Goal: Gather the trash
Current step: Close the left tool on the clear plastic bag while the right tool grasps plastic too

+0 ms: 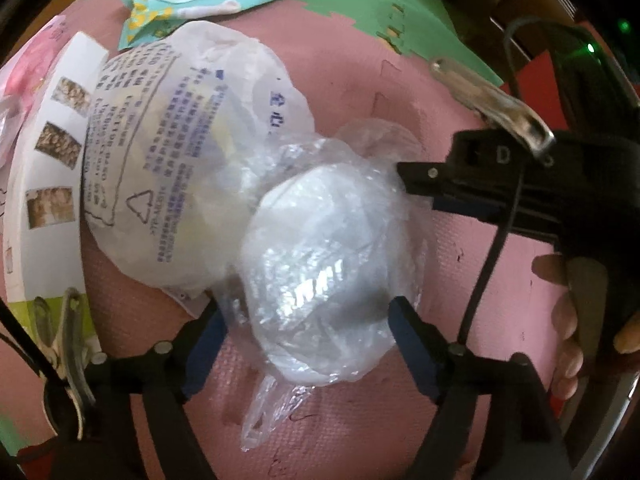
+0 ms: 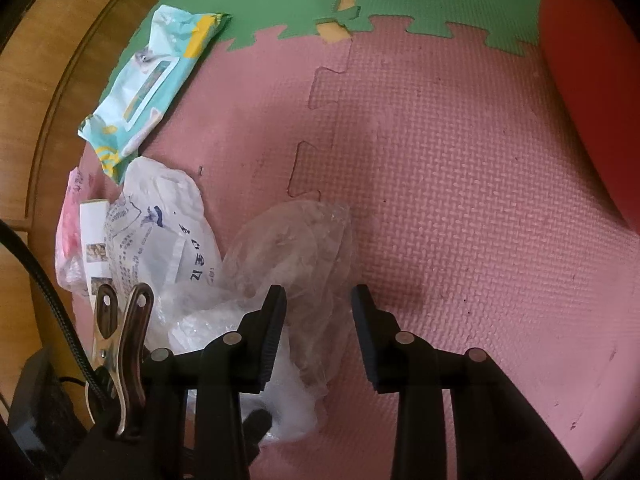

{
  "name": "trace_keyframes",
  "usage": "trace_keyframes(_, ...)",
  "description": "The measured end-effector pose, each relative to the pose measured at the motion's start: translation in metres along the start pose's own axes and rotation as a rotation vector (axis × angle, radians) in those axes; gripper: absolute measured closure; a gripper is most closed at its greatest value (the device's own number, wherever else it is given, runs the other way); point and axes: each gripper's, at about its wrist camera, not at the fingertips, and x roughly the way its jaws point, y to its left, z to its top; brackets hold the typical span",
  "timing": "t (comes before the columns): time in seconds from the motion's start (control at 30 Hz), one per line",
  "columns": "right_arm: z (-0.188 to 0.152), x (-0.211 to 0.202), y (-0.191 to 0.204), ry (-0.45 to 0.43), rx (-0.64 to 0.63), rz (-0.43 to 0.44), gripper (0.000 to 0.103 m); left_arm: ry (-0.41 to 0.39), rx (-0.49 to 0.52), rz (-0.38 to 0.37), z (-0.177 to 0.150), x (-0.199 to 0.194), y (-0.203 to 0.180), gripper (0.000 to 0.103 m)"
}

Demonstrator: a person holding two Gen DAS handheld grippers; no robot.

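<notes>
on the pink foam floor mat (image 2: 460, 184), near its left edge by the wooden floor (image 2: 36, 120), lies a heap of trash. farthest left is a pink wrapper (image 1: 30, 68), then a white box with food photos (image 1: 48, 184) leaning against it. beside the box sits a white plastic bag with blue print (image 1: 160, 152), and above that, across the seam where the mat turns green, a teal wipes packet (image 2: 144, 88). touching the printed bag on its right is a crumpled clear plastic bag (image 1: 320, 264).

the left gripper (image 1: 308, 312) points steeply down with its fingers (image 1: 412, 344) spread wide, one on each side of the clear bag; the pads stand at its sides and whether they touch it i cannot tell. to the right the right gripper (image 2: 318, 320) has its fingers (image 2: 366, 332) partly spread, its left one lying over the edge of the clear bag, its right one over bare pink mat, pinching nothing. a hand (image 1: 568, 320) shows at the right edge of the left wrist view, holding that gripper's handle.
</notes>
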Motion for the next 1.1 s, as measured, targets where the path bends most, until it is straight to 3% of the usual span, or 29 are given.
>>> trace_keyframes(0.23,0.0,0.001,-0.001,0.01,0.005,0.015,0.068,-0.018,-0.021,-0.046,-0.001,-0.001,0.005,0.015)
trace_keyframes(0.27,0.001,0.001,-0.003,0.015,0.016,0.024,0.068,-0.007,-0.019,-0.053,-0.003,-0.005,0.01,0.017)
trace_keyframes(0.33,0.003,-0.001,-0.008,0.022,0.029,0.03,0.068,0.012,-0.047,-0.057,-0.001,-0.009,0.018,0.035)
trace_keyframes(0.37,0.003,-0.002,-0.011,0.022,0.037,0.03,0.068,0.017,-0.064,-0.067,0.0,-0.01,0.023,0.037)
trace_keyframes(0.47,0.007,-0.004,-0.02,0.018,0.078,0.052,0.068,0.007,-0.064,-0.06,0.0,-0.011,0.024,0.038)
trace_keyframes(0.57,0.01,-0.004,-0.025,0.019,0.081,0.06,0.068,-0.014,0.011,-0.043,-0.002,-0.008,0.01,0.041)
trace_keyframes(0.7,0.01,-0.003,-0.015,0.007,0.011,0.015,0.068,-0.034,0.067,-0.018,-0.005,-0.006,-0.001,0.043)
trace_keyframes(0.83,0.005,-0.003,-0.006,-0.006,-0.039,-0.021,0.068,-0.037,0.045,-0.031,-0.004,-0.006,0.0,0.051)
trace_keyframes(0.87,0.004,-0.002,-0.004,-0.007,-0.045,-0.023,0.07,-0.042,0.049,-0.03,-0.004,-0.007,-0.001,0.052)
trace_keyframes(0.93,0.004,-0.001,-0.002,0.006,-0.053,0.005,0.087,-0.053,0.07,-0.019,-0.006,-0.013,0.0,0.058)
trace_keyframes(1.0,0.002,0.0,-0.001,0.023,-0.037,0.036,0.095,-0.073,0.107,0.001,-0.008,-0.021,-0.003,0.065)
trace_keyframes(1.1,0.002,-0.009,-0.001,-0.003,-0.038,0.047,0.099,-0.103,0.144,0.003,-0.011,-0.032,-0.009,0.076)
